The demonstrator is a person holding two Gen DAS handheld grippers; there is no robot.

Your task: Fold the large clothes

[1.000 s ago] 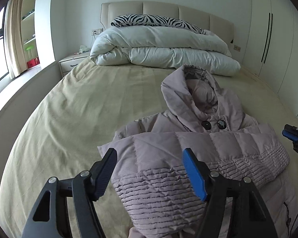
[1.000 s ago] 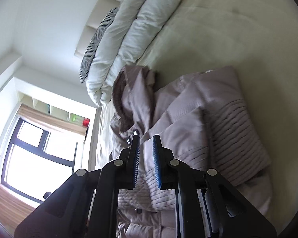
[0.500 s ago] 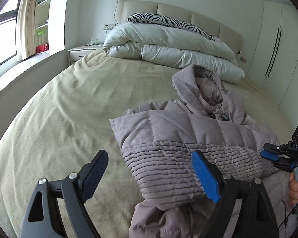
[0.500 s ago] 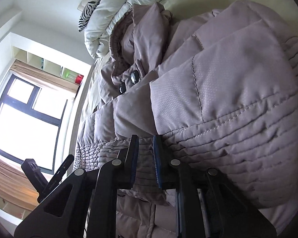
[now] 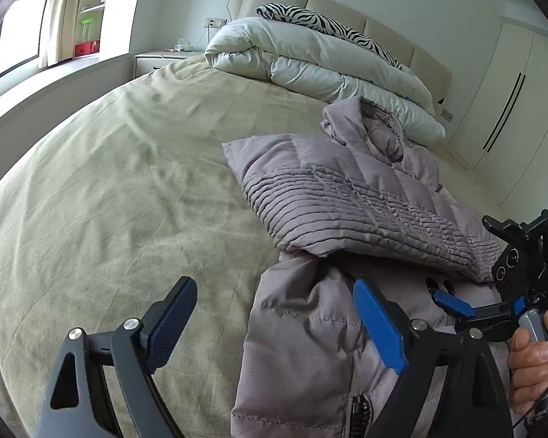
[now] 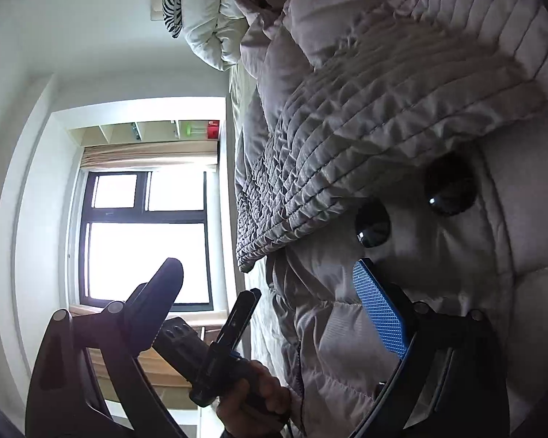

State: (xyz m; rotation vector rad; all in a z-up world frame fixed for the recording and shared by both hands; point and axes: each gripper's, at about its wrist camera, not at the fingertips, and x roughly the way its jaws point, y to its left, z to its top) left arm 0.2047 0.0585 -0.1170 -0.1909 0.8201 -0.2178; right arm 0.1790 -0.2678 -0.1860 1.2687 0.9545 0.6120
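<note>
A mauve quilted puffer coat (image 5: 347, 197) with a hood lies on the beige bed (image 5: 109, 189), its sleeves folded across the front. My left gripper (image 5: 277, 325) is open and empty, above the coat's lower left edge. The right gripper (image 5: 453, 303) shows at the right of the left wrist view, over the coat by its two dark buttons. In the right wrist view the coat (image 6: 383, 109) fills the frame, the buttons (image 6: 372, 226) lie close, and my right gripper (image 6: 274, 303) is open and holds nothing.
A rolled white duvet (image 5: 310, 58) and a zebra pillow (image 5: 321, 22) lie at the headboard. A nightstand (image 5: 157, 60) and window ledge are at the left, white wardrobes (image 5: 511, 102) at the right. The left gripper also shows in the right wrist view (image 6: 233, 332).
My right gripper was shut and has opened, close over the coat's buttons. My left gripper drew back toward the coat's lower edge, staying open. The folded sleeve lies across the front.
</note>
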